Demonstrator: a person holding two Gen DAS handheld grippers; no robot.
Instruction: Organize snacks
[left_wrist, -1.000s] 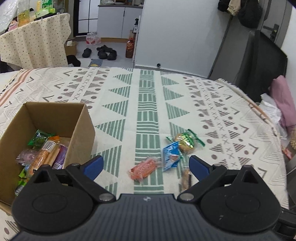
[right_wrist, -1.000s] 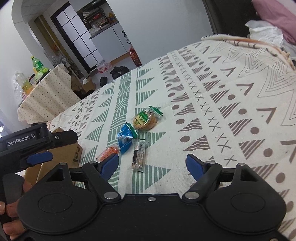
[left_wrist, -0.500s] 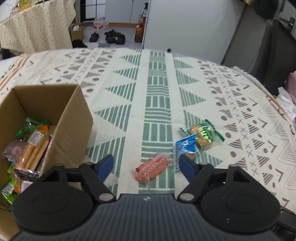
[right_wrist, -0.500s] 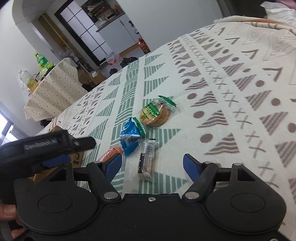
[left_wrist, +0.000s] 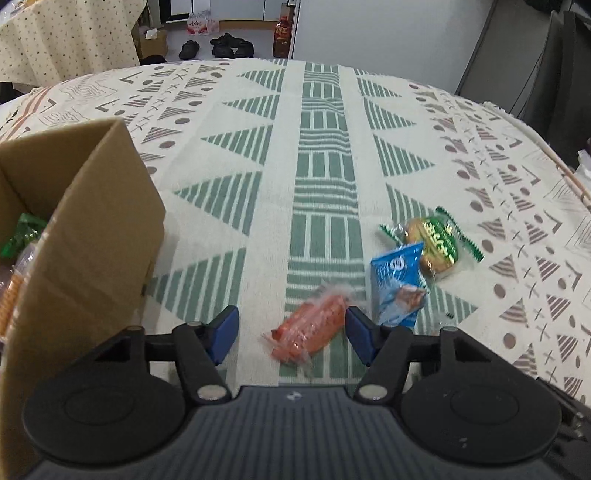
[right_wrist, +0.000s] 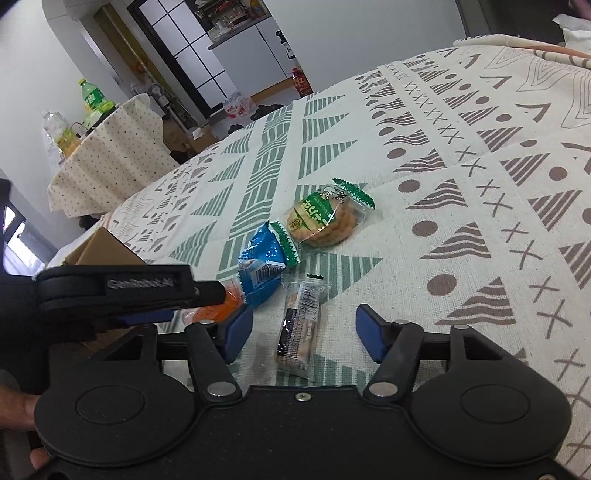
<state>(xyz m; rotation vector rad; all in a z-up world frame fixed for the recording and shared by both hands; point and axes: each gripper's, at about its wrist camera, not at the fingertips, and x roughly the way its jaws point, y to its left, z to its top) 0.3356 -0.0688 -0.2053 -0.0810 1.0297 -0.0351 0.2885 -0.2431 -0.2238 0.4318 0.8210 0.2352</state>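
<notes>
My left gripper (left_wrist: 291, 330) is open, low over the patterned cloth, with an orange snack packet (left_wrist: 312, 326) between its fingers, close to the right finger. A blue packet (left_wrist: 397, 286) and a green-wrapped round biscuit (left_wrist: 437, 245) lie just beyond to the right. My right gripper (right_wrist: 304, 332) is open around a clear-wrapped brown bar (right_wrist: 299, 326). The right wrist view also shows the blue packet (right_wrist: 264, 266), the biscuit (right_wrist: 325, 219), the orange packet (right_wrist: 218, 306) and the left gripper (right_wrist: 166, 299) at the left. A cardboard box (left_wrist: 92, 236) with several snacks stands at the left.
The patterned cloth (left_wrist: 325, 166) covers the whole surface. Beyond its far edge are a dotted-cloth table (right_wrist: 110, 166) with bottles, shoes on the floor (left_wrist: 221, 44) and a dark chair (left_wrist: 554, 74) at the right.
Both grippers have moved forward and down toward the snacks. The orange packet now lies between the left fingers and the brown bar between the right fingers. The left jaws have narrowed.
</notes>
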